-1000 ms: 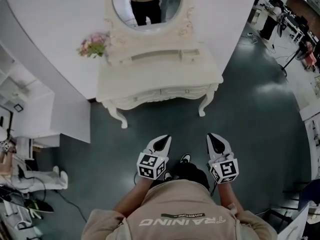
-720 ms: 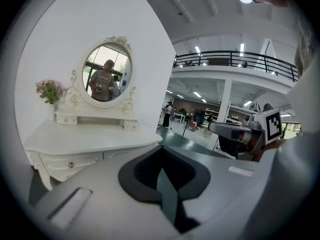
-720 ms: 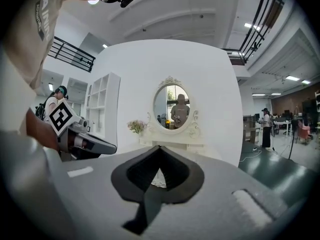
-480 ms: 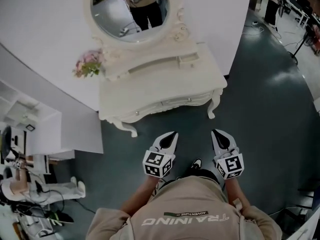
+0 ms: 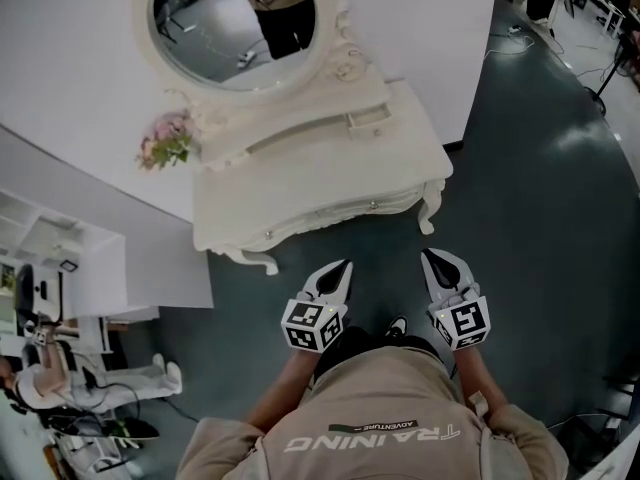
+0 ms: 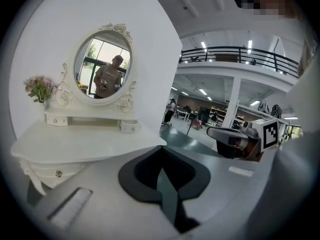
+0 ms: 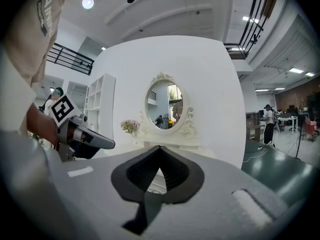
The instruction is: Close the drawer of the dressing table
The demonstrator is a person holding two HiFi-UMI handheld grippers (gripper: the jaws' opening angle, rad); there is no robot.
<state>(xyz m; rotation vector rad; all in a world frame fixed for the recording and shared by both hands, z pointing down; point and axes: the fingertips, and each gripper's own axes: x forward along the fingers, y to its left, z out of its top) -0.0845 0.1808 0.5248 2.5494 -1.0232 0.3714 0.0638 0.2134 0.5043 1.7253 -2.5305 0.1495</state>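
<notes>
The white dressing table (image 5: pixel 310 173) stands against the wall, with an oval mirror (image 5: pixel 232 23) and pink flowers (image 5: pixel 165 138). On its top shelf the small right-hand drawer (image 5: pixel 368 119) sticks out a little; it also shows in the left gripper view (image 6: pixel 129 127). The front drawers with small knobs (image 5: pixel 372 205) look flush. My left gripper (image 5: pixel 343 267) and right gripper (image 5: pixel 428 256) hover side by side over the floor, a short way in front of the table. Both are shut and hold nothing, touching nothing. Each camera sees its own closed jaws: left gripper (image 6: pixel 161 150), right gripper (image 7: pixel 160 148).
A white shelf unit (image 5: pixel 60 258) stands left of the table. Cluttered equipment (image 5: pixel 60 388) lies at the lower left. Dark green floor (image 5: pixel 540 198) spreads to the right, with cables and a stand (image 5: pixel 610 73) at the far right. The table's curved legs (image 5: pixel 430 213) reach the floor.
The head view has swung, so the table now sits further left and tilted. The table's front edge is nearer to both grippers. Both grippers stay shut.
</notes>
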